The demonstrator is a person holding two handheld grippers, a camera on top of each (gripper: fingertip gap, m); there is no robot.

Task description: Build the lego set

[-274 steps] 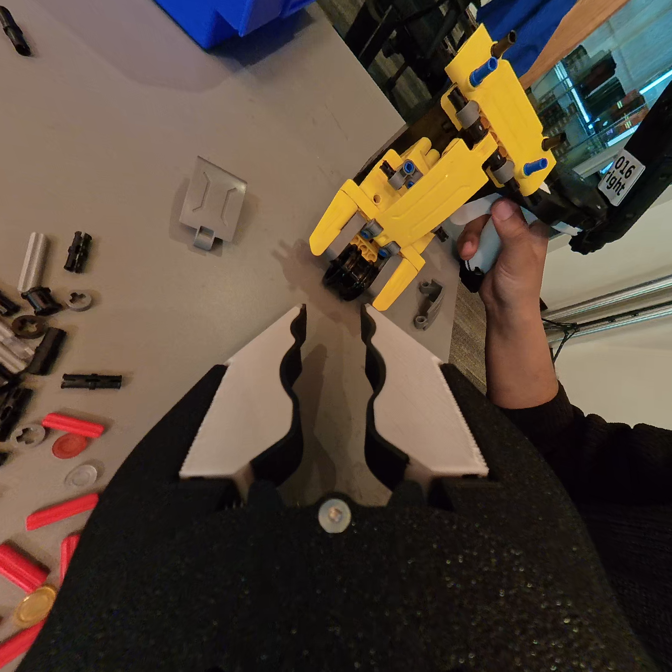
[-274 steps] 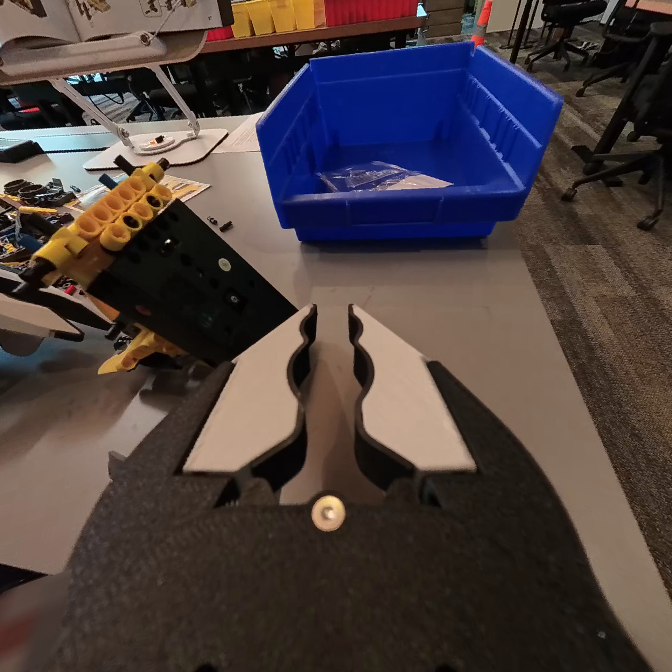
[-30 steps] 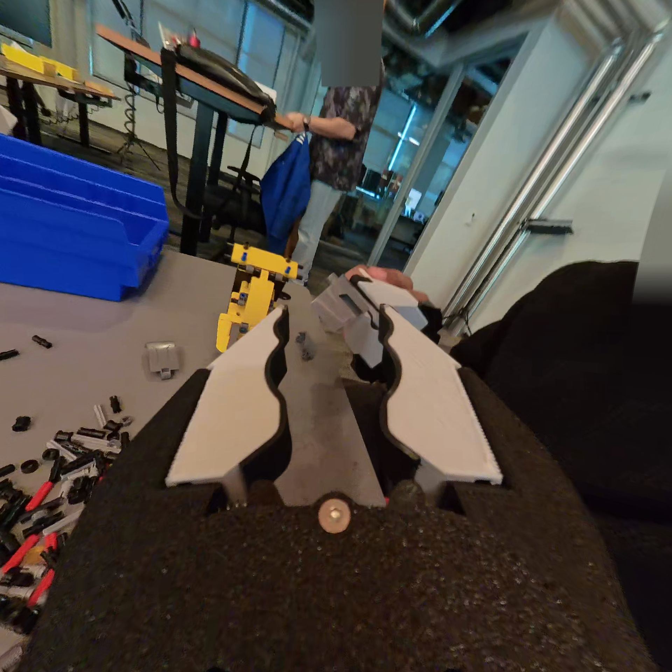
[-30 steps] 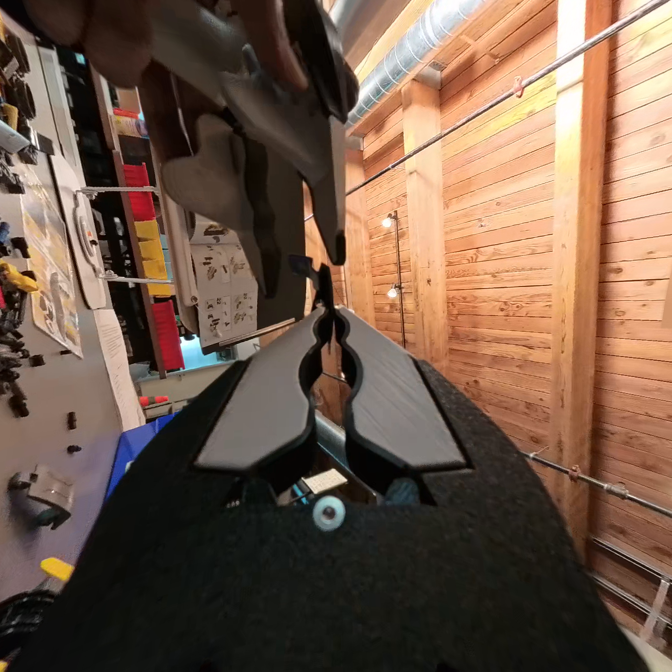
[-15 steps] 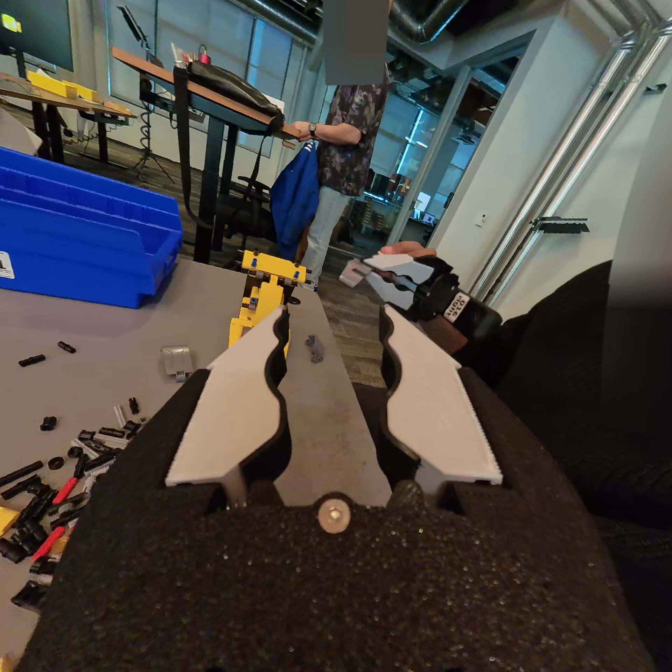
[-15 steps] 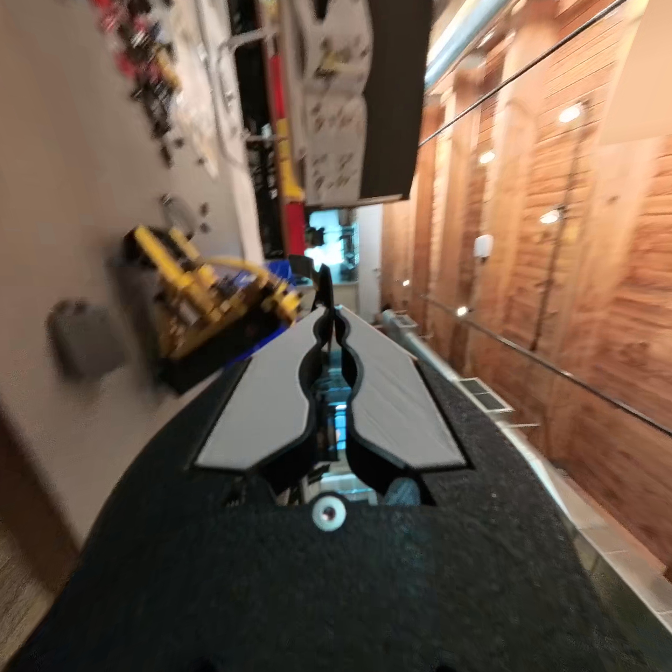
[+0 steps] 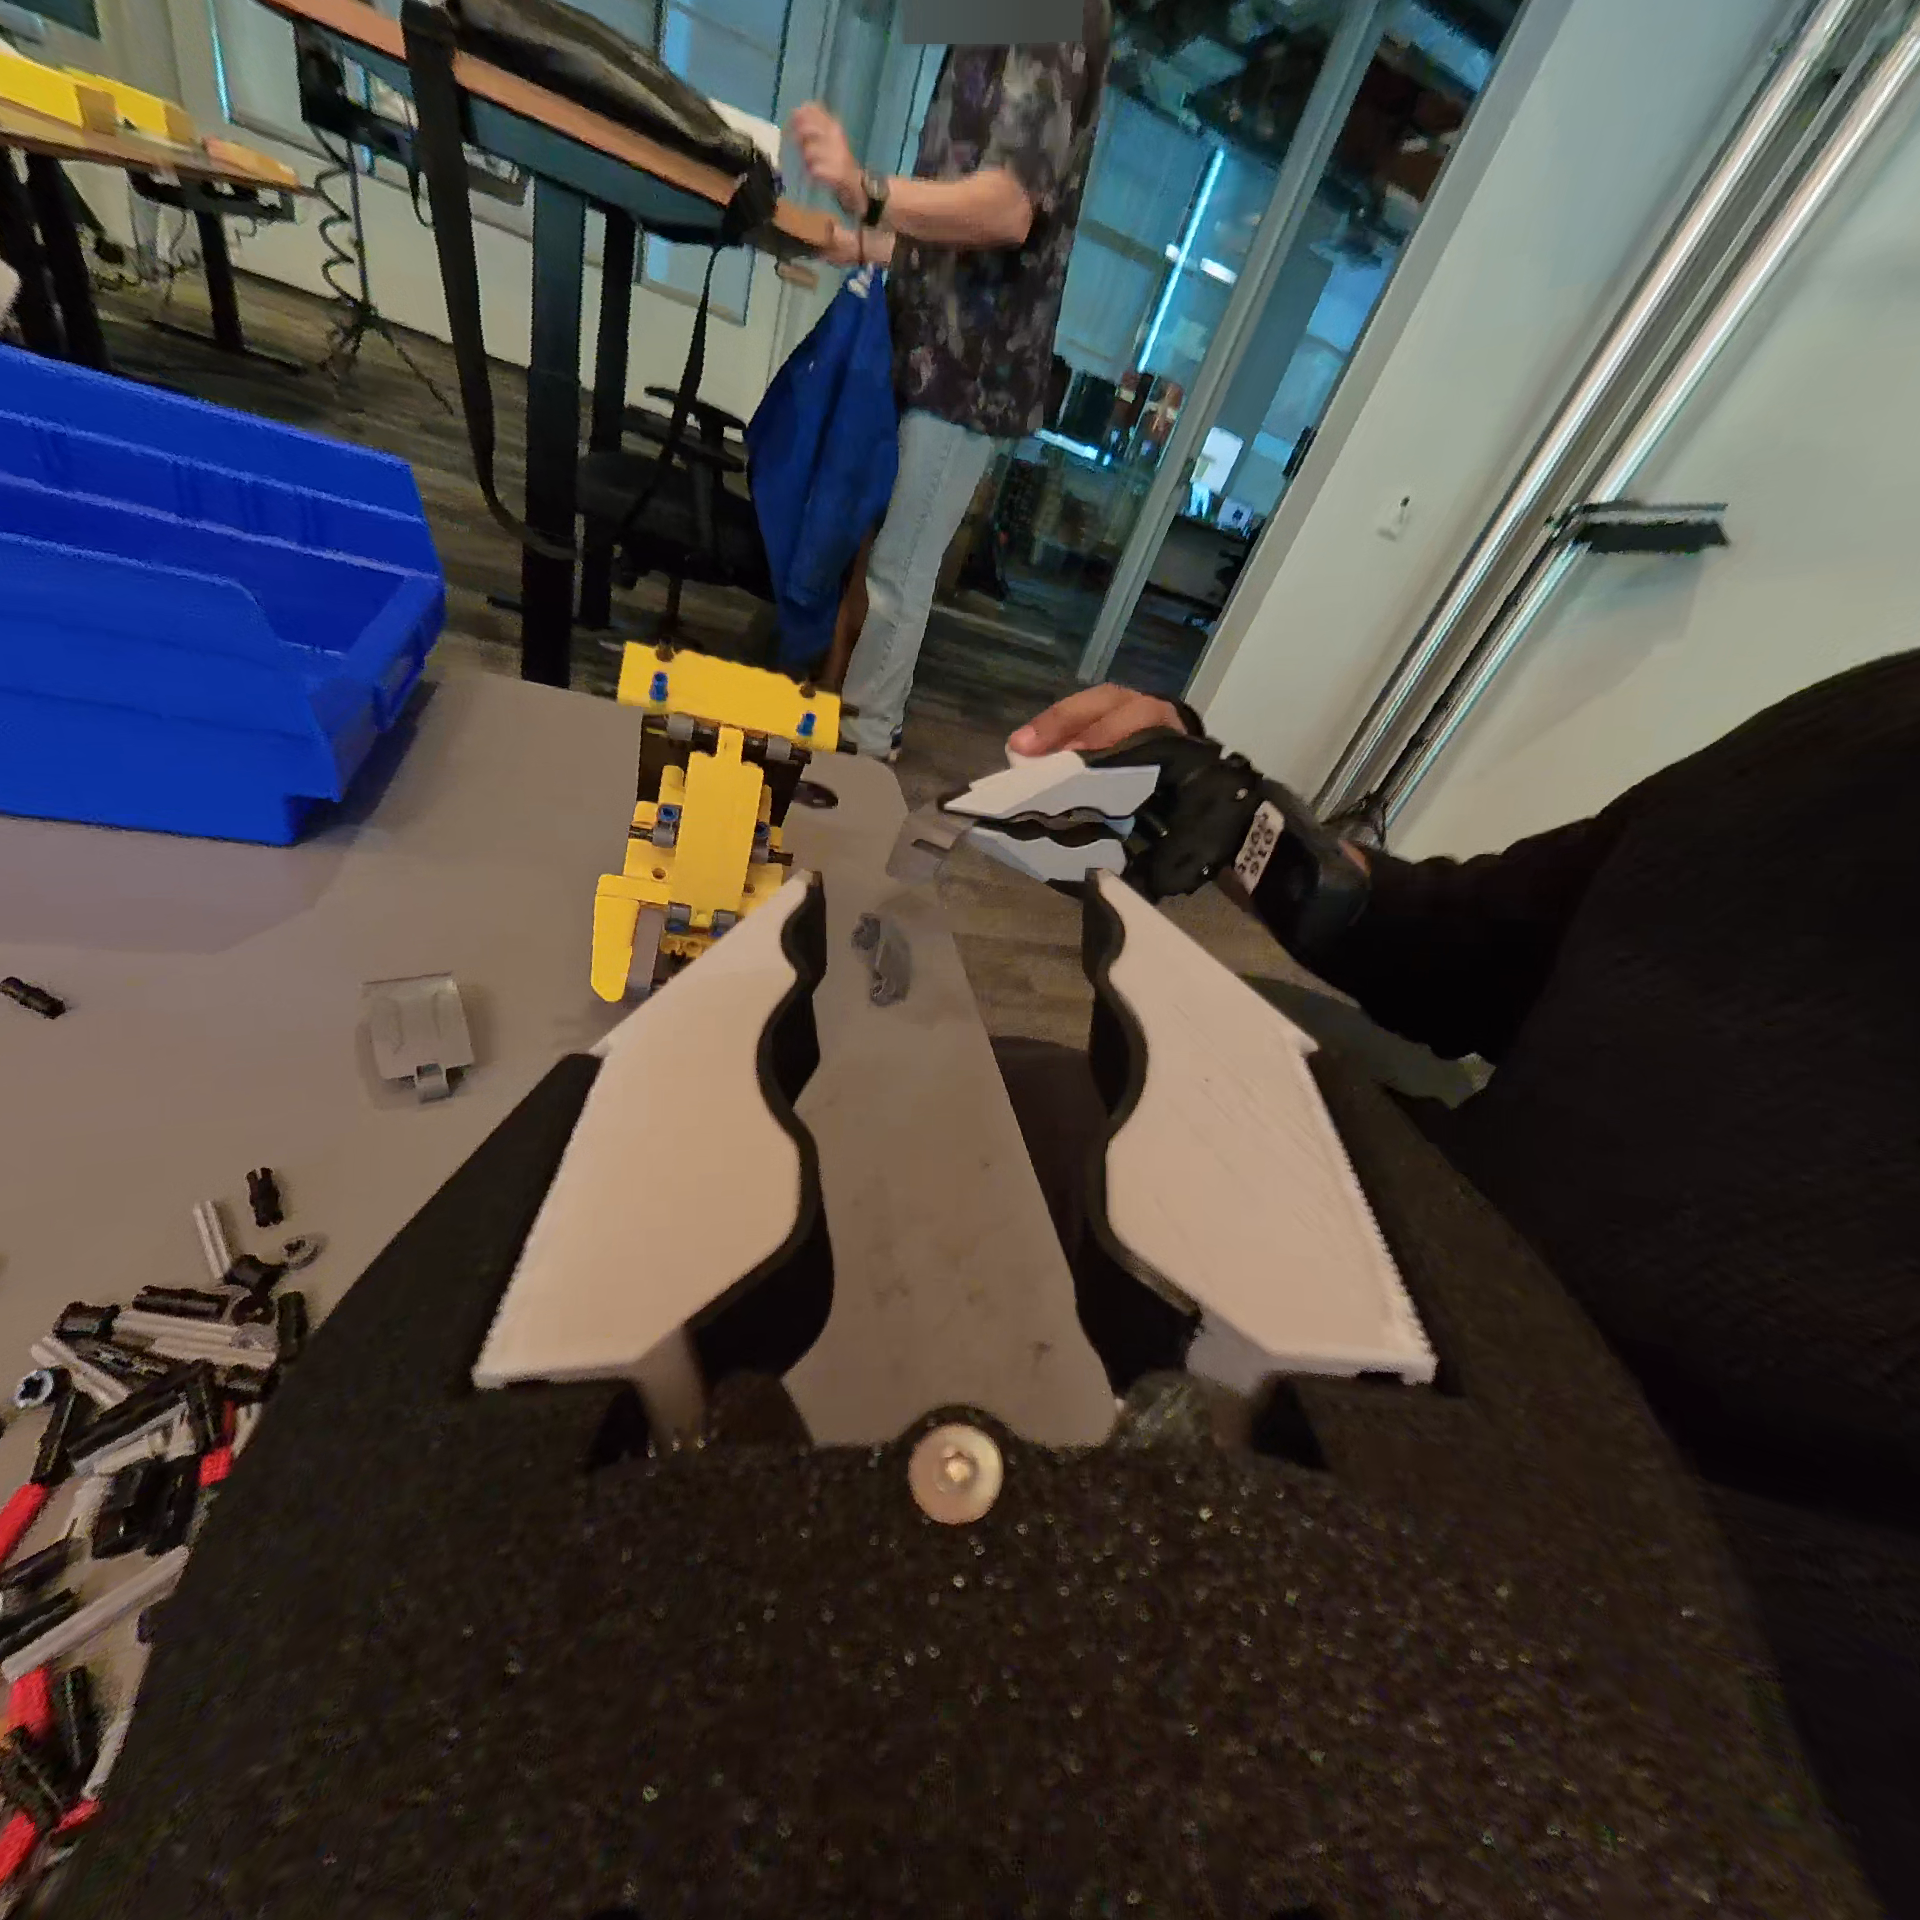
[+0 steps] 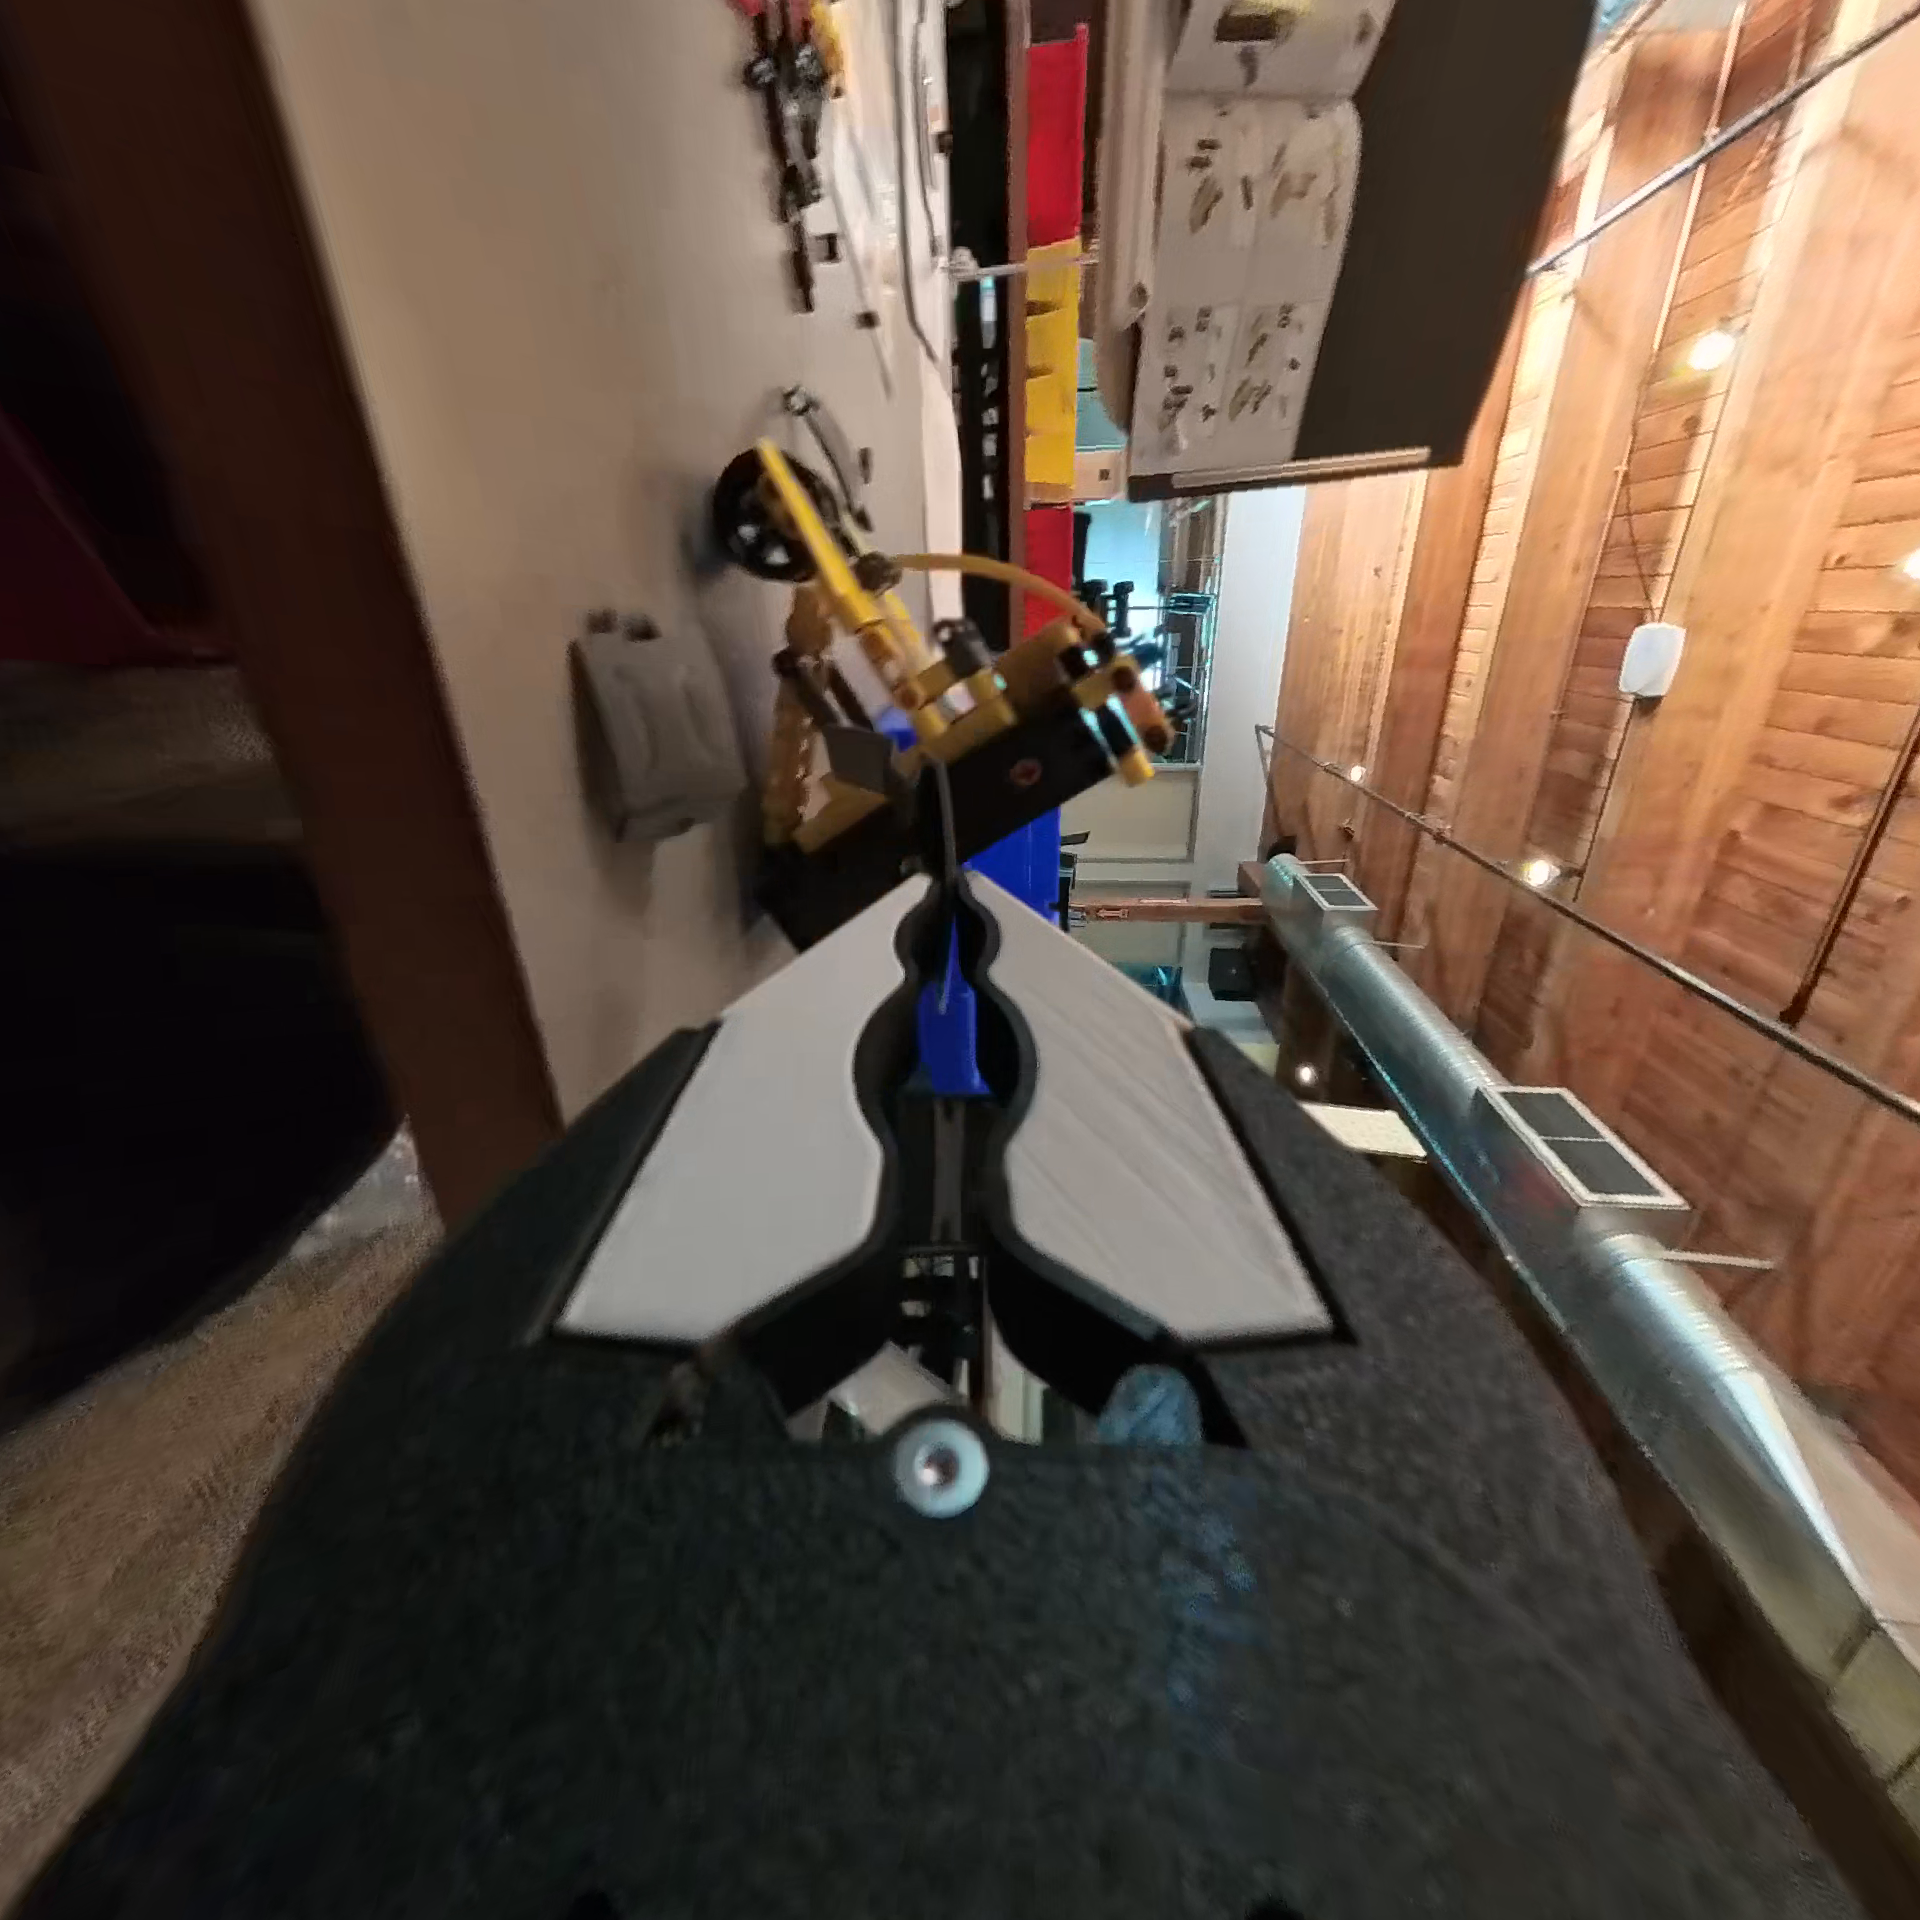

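A yellow and black brick vehicle model [image 7: 717, 821] stands on the grey table [image 7: 260, 914]. My left gripper [image 7: 951, 914] is open and empty, held above the table's near right part, with the model just beyond its left finger. My right gripper [image 7: 951, 816] is rolled on its side at the table's right edge, shut on a flat grey panel piece [image 7: 920, 852]. In the right wrist view the gripper [image 8: 951, 883] pinches that piece [image 8: 943, 821], seen edge-on, close to the model [image 8: 935, 696]. A small grey connector [image 7: 883, 951] lies between the two grippers.
A second grey panel [image 7: 416, 1029] lies left of the model, also in the right wrist view [image 8: 655, 748]. A blue bin [image 7: 208, 623] stands at the far left. Loose black, grey and red pieces [image 7: 135, 1351] lie near left. A person [image 7: 966, 260] stands beyond the table. Some 20 cm of space lies between my two pairs of fingers.
My right gripper has swung down to the table's right edge near the model, still shut on the grey panel piece. My left gripper stays open and has barely moved.
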